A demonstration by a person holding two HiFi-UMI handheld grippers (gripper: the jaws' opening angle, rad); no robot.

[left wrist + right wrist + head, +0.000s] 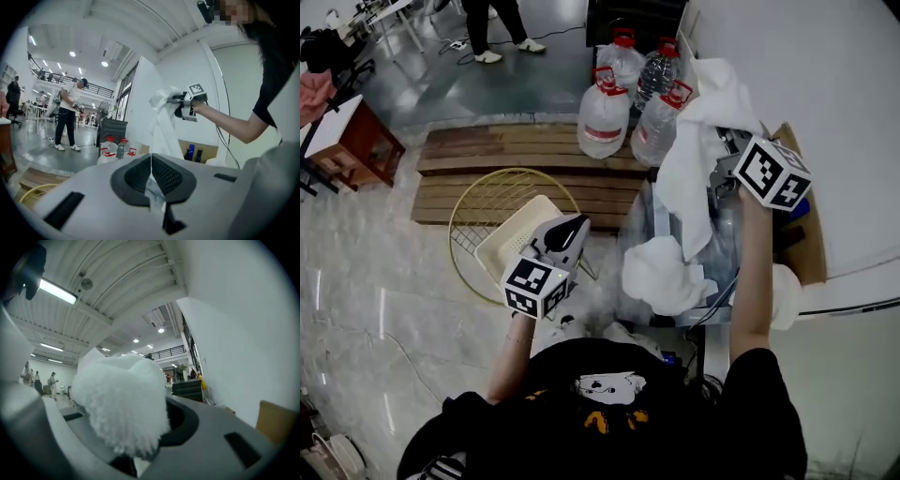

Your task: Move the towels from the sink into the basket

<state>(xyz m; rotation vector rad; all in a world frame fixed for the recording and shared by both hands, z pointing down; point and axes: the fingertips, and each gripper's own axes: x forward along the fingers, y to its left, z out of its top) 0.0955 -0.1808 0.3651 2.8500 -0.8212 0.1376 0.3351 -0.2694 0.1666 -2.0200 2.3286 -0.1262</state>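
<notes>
Fingers of our right gripper (pixel 720 148) pinch a white terry towel (pixel 119 404). Its fluffy bunch fills the gap between the jaws, and the rest hangs in a long fold above the sink (pixel 649 214). We cannot tell whether its tail is clear of the rim. Our left gripper (pixel 151 174) has its fingers pressed together on nothing and hovers over the yellow wire basket (pixel 478 220) on the floor, left of the sink. We judge this to be the carrying step. Next we need to swing the towel left until it hangs inside the basket rim, then part the jaws. A second crumpled white towel (pixel 666 274) lies in the sink, well below the right fingers.
</notes>
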